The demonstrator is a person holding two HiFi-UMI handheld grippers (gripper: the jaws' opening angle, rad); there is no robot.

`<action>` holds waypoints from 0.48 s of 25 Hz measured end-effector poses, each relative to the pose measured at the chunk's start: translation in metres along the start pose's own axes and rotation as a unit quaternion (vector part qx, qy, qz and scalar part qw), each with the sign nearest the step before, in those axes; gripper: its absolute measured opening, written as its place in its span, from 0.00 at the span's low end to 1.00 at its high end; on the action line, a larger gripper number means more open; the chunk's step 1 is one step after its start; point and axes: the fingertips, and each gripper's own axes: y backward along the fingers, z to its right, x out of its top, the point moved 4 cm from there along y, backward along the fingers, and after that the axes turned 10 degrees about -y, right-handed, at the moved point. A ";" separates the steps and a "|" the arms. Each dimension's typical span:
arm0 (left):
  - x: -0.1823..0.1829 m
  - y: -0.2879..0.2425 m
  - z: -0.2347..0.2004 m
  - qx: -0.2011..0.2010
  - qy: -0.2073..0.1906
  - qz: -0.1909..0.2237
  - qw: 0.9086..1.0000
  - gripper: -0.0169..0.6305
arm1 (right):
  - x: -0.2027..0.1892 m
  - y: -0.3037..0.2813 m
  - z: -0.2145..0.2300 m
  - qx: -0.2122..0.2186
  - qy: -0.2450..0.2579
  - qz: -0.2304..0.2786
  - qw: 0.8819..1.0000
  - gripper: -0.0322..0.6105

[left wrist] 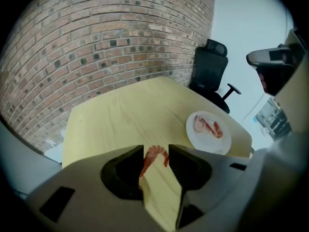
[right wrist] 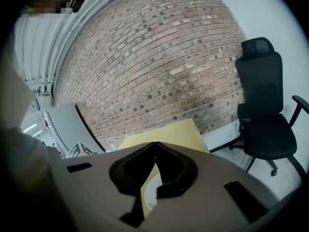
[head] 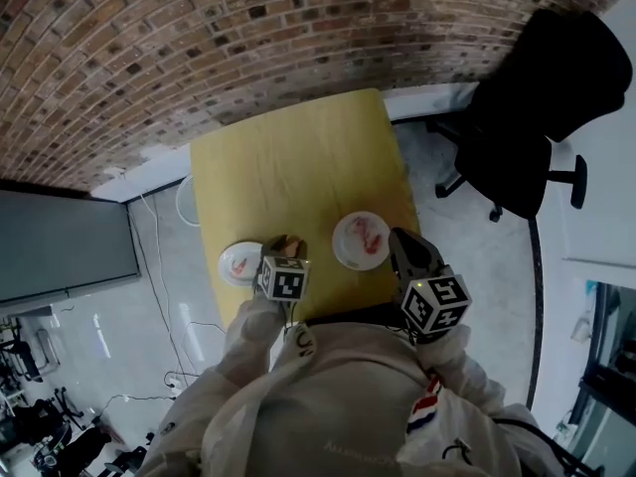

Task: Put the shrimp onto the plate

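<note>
One shrimp (left wrist: 147, 161) hangs pinched in the jaw tips of the left hand-held gripper (left wrist: 156, 147). It looks light, soft and slippery, so it is best held mid-body. Ahead to its right, on the tabletop (left wrist: 120, 120), lies the plate (left wrist: 212, 146). The right hand-held gripper (right wrist: 154, 144) is closed and empty.

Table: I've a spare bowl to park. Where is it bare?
The far half of the table, toward the brick wall, is bare. The near edge is crowded: left plate, right plate, left gripper, right gripper.
</note>
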 end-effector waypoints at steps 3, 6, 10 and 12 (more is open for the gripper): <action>0.010 -0.005 0.015 -0.010 -0.016 0.000 1.000 0.28 | 0.003 0.010 0.013 -0.010 -0.007 0.006 1.000 0.09; 0.021 -0.009 0.029 -0.016 -0.031 0.002 0.999 0.28 | 0.006 0.020 0.026 -0.019 -0.012 0.013 1.000 0.09; 0.031 -0.015 0.046 -0.026 -0.049 0.003 0.998 0.28 | 0.009 0.030 0.040 -0.028 -0.019 0.020 0.999 0.09; 0.037 -0.018 0.054 -0.034 -0.054 0.006 0.998 0.28 | 0.010 0.035 0.048 -0.032 -0.023 0.022 0.999 0.09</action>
